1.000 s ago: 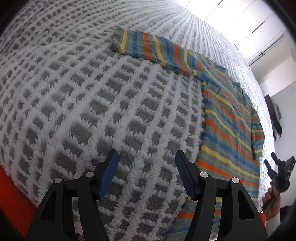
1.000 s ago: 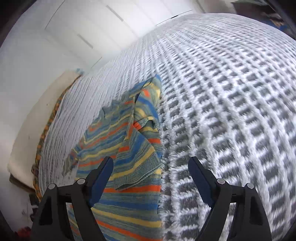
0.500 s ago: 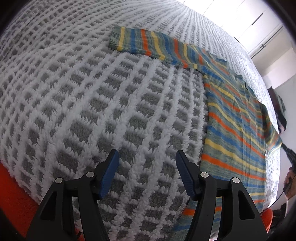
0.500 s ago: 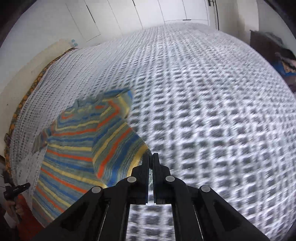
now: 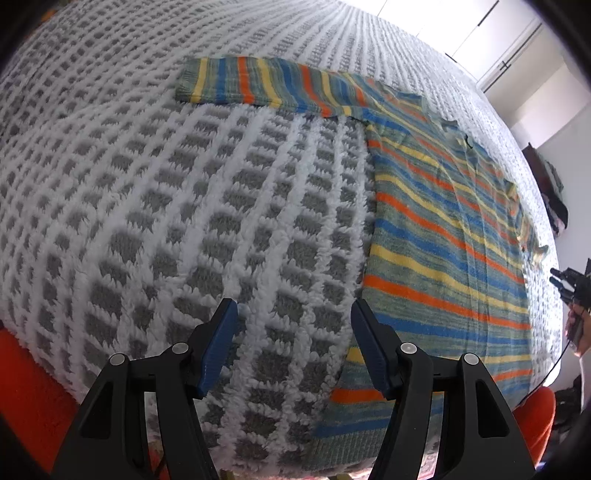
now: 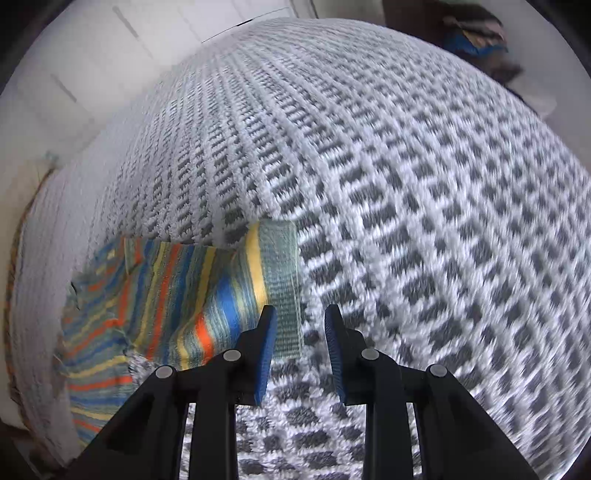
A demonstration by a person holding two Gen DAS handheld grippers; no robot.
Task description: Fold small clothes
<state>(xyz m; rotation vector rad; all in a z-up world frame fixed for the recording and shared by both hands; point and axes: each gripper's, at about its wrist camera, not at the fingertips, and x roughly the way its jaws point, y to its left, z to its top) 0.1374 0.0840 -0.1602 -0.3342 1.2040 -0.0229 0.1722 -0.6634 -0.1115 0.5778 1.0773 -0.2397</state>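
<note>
A small striped knit sweater [image 5: 443, 221] in orange, blue, yellow and grey-green lies flat on the bed. One sleeve [image 5: 258, 85] stretches out to the left at the far side. My left gripper [image 5: 295, 339] is open and empty above the blanket, just left of the sweater's hem. In the right wrist view the other sleeve [image 6: 240, 295] lies spread out, its grey-green cuff [image 6: 282, 284] just ahead of my right gripper [image 6: 301, 332]. The right gripper is open, not touching the cuff. The right gripper also shows at the far right of the left wrist view [image 5: 569, 284].
A white and grey checked fleece blanket [image 5: 166, 203] covers the whole bed [image 6: 443, 221]. Orange fabric [image 5: 26, 387] shows below the near edge. White wardrobe doors [image 6: 92, 66] stand beyond the bed. Dark furniture with clothes [image 6: 476, 33] stands at the far right.
My right gripper was shut half a second ago, pulling the sleeve outward; it has now opened and the sleeve lies spread out. My left gripper stayed open and shifted only slightly.
</note>
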